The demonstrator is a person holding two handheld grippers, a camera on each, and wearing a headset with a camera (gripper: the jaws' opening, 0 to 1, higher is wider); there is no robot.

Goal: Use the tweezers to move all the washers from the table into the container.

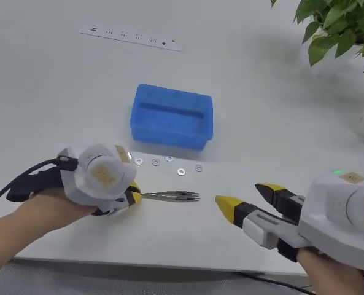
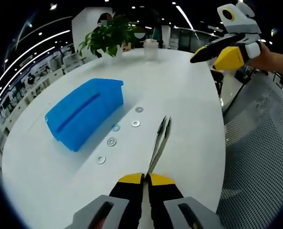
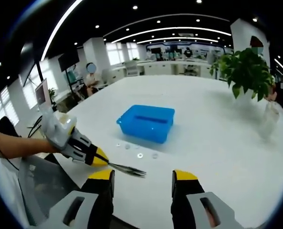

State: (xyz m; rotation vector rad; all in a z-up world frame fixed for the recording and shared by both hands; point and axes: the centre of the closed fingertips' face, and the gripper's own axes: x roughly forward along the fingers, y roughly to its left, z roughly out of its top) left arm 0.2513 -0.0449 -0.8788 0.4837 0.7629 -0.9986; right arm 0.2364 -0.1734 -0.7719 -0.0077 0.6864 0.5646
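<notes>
My left gripper (image 1: pixel 131 196) (image 2: pixel 145 178) is shut on the handle end of metal tweezers (image 1: pixel 169 196) (image 2: pixel 159 138) (image 3: pixel 127 169), whose tips point right over the white table. Several small washers (image 1: pixel 169 163) (image 2: pixel 118 134) (image 3: pixel 136 150) lie in a loose row just beyond the tweezers, in front of a blue container (image 1: pixel 172 115) (image 2: pixel 82 111) (image 3: pixel 146 121). My right gripper (image 1: pixel 248 196) (image 3: pixel 142 179) stands open, with nothing between its yellow-tipped fingers, to the right of the tweezer tips and near the table's front edge.
A white power strip (image 1: pixel 131 36) lies at the back of the table (image 1: pixel 280 123). A potted green plant (image 1: pixel 344 27) (image 3: pixel 246 71) stands at the far right. The table's front edge runs just under both grippers.
</notes>
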